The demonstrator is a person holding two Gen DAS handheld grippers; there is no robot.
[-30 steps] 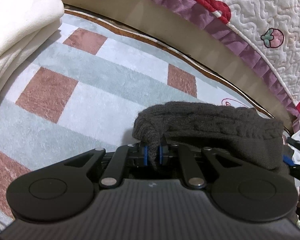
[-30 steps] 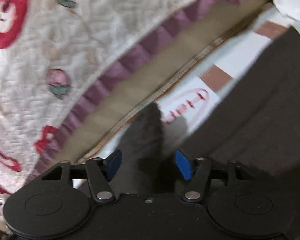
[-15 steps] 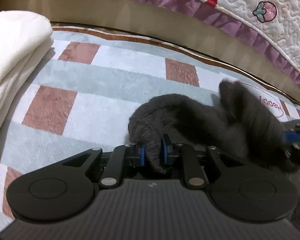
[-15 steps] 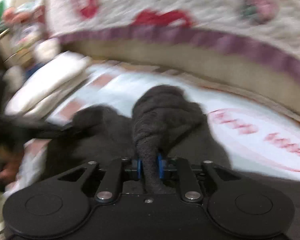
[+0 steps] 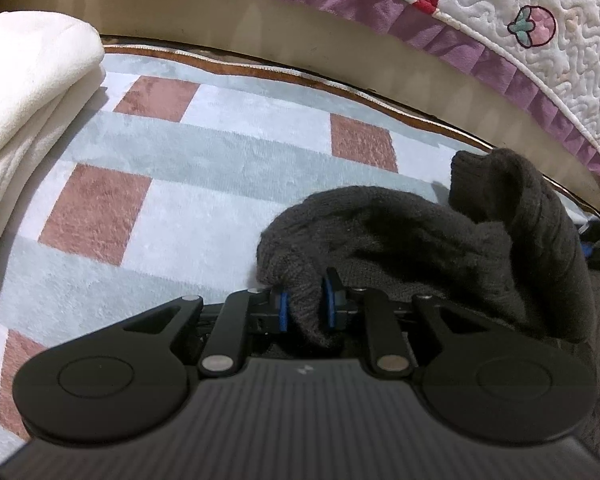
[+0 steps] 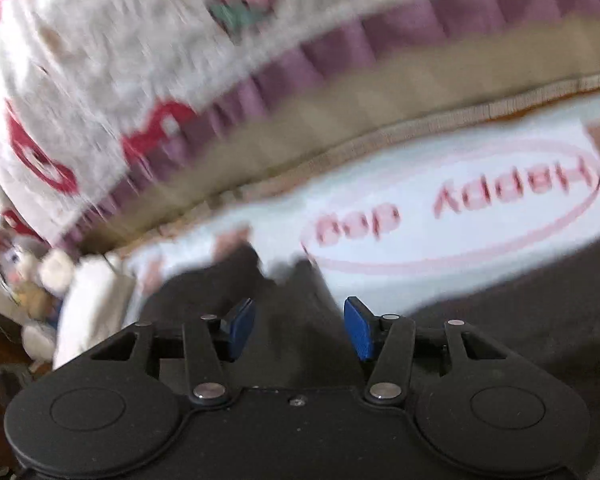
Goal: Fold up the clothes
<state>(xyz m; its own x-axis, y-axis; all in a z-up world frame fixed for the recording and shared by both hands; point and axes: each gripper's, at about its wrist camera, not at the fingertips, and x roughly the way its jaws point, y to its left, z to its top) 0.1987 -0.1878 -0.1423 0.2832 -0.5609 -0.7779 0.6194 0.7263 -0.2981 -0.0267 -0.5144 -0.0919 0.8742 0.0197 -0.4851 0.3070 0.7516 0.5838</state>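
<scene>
Left tool (image 5: 306, 306) pinching dark knit sweater (image 5: 400, 232) fold, bulk lying frame-right (toward right tool (image 6: 298, 326), spread, empty, nearer).

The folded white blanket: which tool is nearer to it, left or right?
Left. The left tool, shut on the dark knit sweater, lies beside the folded white blanket. The right tool, open, sees it farther away.

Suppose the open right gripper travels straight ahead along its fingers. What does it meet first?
Probably the dark knit garment lying right between and ahead of the right gripper; its jaws stand open. Beyond that comes the rug. The picture is blurred, so depth is uncertain.
</scene>
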